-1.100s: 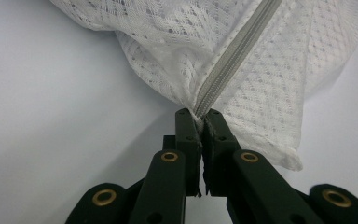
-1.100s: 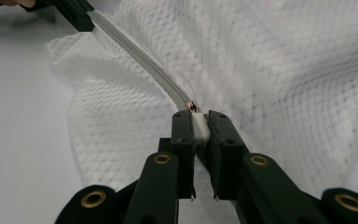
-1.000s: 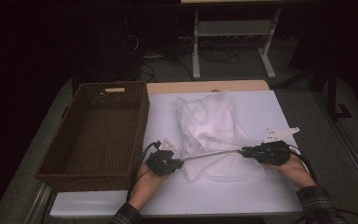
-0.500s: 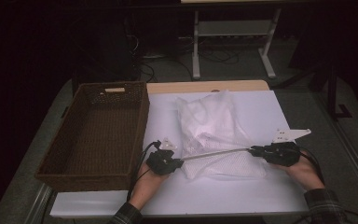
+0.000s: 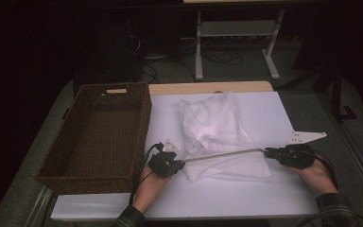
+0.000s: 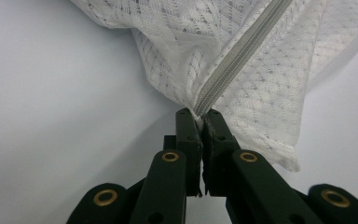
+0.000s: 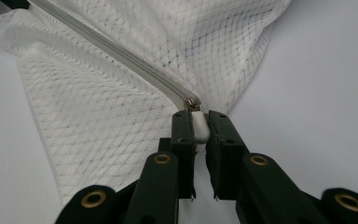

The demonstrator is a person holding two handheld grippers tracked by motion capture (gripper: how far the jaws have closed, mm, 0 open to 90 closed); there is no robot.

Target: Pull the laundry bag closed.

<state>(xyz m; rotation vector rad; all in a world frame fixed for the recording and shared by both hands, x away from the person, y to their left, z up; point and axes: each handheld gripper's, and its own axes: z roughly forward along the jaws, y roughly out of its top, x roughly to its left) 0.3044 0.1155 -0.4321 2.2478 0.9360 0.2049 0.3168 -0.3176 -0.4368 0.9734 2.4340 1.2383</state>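
Both grippers stay clamped: left gripper point(image 6: 200, 116) on the mesh laundry bag's point(image 5: 217, 127) zipper point(image 5: 224, 154) end, right gripper point(image 7: 196, 116) on the zipper pull point(image 7: 199, 126), now drawn farther right, zipper taut and closing.

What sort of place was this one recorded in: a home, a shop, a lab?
Most likely a lab or recording room, not a home. A white-topped table stands in a dark room, cables run across the floor behind it, and a bare metal stand sits beyond.

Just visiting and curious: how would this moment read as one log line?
left tongs: shut on zipper end | right tongs: shut on zipper pull | mesh bag: on table, zipper taut | basket: empty
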